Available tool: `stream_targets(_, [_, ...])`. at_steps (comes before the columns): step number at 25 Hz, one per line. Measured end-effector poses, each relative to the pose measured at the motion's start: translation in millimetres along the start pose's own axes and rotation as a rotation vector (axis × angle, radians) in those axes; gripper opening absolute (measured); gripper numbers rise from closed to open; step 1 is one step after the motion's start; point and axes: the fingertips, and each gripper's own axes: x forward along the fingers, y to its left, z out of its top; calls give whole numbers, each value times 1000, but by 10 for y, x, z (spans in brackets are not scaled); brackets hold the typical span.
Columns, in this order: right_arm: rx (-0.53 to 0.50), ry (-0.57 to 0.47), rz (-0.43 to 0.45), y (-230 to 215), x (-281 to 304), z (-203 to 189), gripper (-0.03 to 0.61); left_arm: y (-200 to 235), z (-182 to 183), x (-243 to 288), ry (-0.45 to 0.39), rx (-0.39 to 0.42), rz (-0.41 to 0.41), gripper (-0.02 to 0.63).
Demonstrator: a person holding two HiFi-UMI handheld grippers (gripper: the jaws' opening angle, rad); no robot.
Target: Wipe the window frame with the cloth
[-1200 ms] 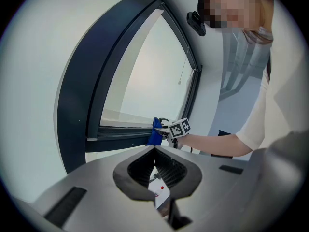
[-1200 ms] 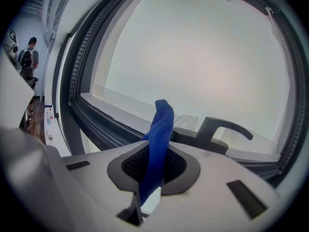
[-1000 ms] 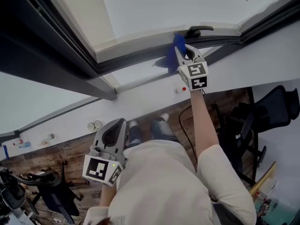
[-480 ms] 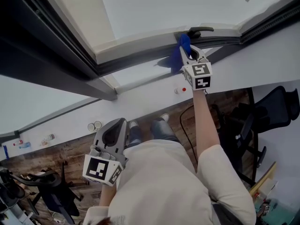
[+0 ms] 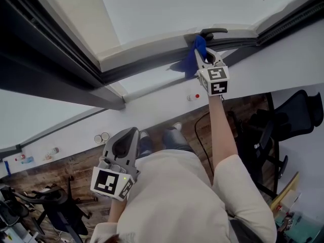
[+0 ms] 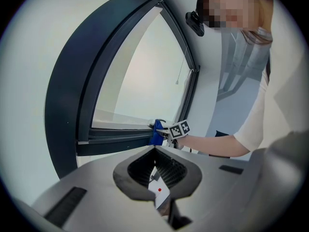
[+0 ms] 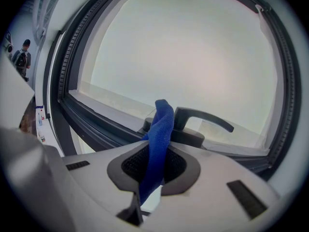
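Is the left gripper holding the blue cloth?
No, the blue cloth is pinched in the right gripper; the left gripper holds nothing.

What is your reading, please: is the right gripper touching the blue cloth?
Touching. The right gripper view shows the blue cloth clamped between the fingers of the right gripper, its end sticking up beyond them.

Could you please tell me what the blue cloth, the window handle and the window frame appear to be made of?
The cloth looks like soft matte fabric, perhaps microfibre: fine texture, limp fold. The window handle is dark and smooth, probably coated metal or plastic. The window frame is dark and matte, likely painted metal.
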Motion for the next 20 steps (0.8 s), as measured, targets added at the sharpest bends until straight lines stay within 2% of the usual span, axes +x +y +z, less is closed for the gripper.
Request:
stream_targets(5, [15,1,-3,-69,-12,-21,44,93,109,-57,-23,4,37,8])
stream_targets(9, [41,20,-21,-120,-9,-33,44,415,208,-271,-56,-3,141,8])
stream_targets(12, [79,10,-40,-43,-42,97,44,622,190,-461,-64,-6,203,8])
stream_targets(15, [116,-80,28,368,-129,411,44,722,150,-595,-74,-9,232,9])
stream_targets(20, [85,-171,254,1596,-184,901,44,689,110,-693,-83,-23,200,8])
